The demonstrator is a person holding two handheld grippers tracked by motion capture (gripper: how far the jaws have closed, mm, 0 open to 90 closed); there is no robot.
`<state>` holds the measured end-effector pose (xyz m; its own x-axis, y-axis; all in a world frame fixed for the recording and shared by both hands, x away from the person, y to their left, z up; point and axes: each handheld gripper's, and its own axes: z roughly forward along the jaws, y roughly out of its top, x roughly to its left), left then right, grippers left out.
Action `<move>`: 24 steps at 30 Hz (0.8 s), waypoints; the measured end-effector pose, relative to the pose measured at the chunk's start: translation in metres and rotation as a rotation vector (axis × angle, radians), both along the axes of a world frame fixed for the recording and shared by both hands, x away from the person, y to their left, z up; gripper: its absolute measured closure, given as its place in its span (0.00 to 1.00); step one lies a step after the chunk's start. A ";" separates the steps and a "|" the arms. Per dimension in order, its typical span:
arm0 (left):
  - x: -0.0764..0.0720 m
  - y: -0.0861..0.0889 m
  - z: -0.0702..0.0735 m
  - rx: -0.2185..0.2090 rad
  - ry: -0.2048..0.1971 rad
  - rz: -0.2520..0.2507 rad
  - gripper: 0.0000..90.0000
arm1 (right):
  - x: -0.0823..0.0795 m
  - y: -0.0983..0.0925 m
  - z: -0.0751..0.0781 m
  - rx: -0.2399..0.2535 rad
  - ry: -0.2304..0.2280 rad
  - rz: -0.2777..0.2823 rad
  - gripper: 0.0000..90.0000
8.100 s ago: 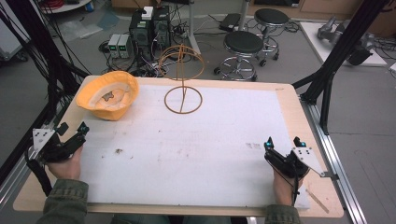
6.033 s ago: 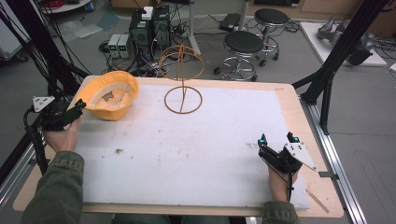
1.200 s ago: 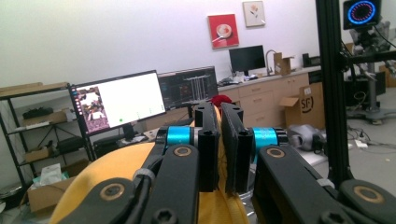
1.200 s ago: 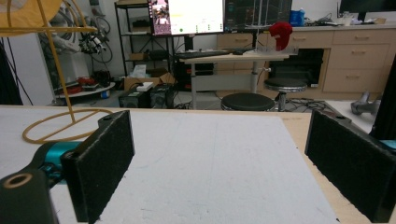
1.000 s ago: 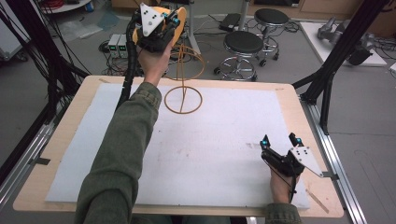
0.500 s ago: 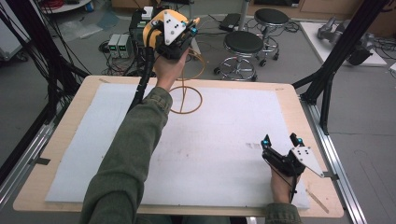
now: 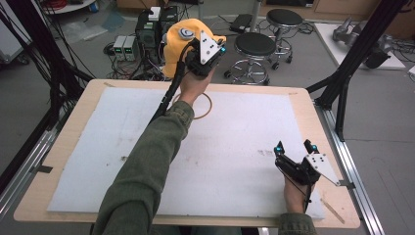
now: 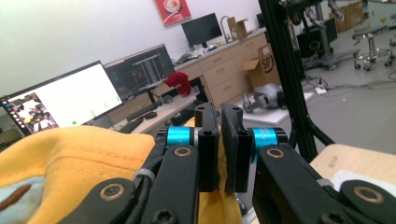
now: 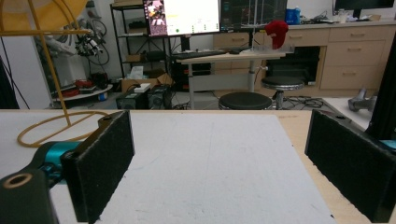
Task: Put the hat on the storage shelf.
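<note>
The yellow cap (image 7: 182,44) hangs in the air above the far edge of the table (image 7: 63,147), pinched in the left gripper (image 7: 199,55), whose jaws are closed tight on a fold of the fabric near the cap's edge; the left gripper view shows yellow cloth (image 8: 70,158) bunched between and beside the two black pads. The cap looks light and soft, a stitched cloth shell that sags and folds rather than keeping its form, so a pinch on the brim or rim seam is probably the surest hold, while a grip on the loose crown would likely let it droop or slip. Just under the lifted hand stands the wire stand (image 7: 195,105), its ring base resting on the white mat (image 7: 235,147) and its thin upright rising toward the cap; the right gripper view shows that rod and ring (image 9: 51,93) at far left. The stand seems light and easy to tip, so a cap brought down off-centre could knock it over. The right gripper (image 7: 293,159) rests near the table's right front corner with its jaws wide apart and nothing between them, well away from the stand.
</note>
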<state>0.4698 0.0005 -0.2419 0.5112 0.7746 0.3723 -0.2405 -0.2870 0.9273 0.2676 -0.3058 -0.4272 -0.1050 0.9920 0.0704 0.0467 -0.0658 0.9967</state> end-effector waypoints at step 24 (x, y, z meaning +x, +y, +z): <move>0.003 -0.001 -0.071 -0.110 0.077 -0.029 0.95 | 0.003 -0.002 -0.002 0.012 0.004 -0.003 0.08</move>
<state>0.4730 -0.0002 -0.3133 0.5575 0.7933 0.2447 -0.1745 -0.1762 0.9688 0.2702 -0.3082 -0.4289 -0.1015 0.9914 0.0823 0.0503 -0.0775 0.9957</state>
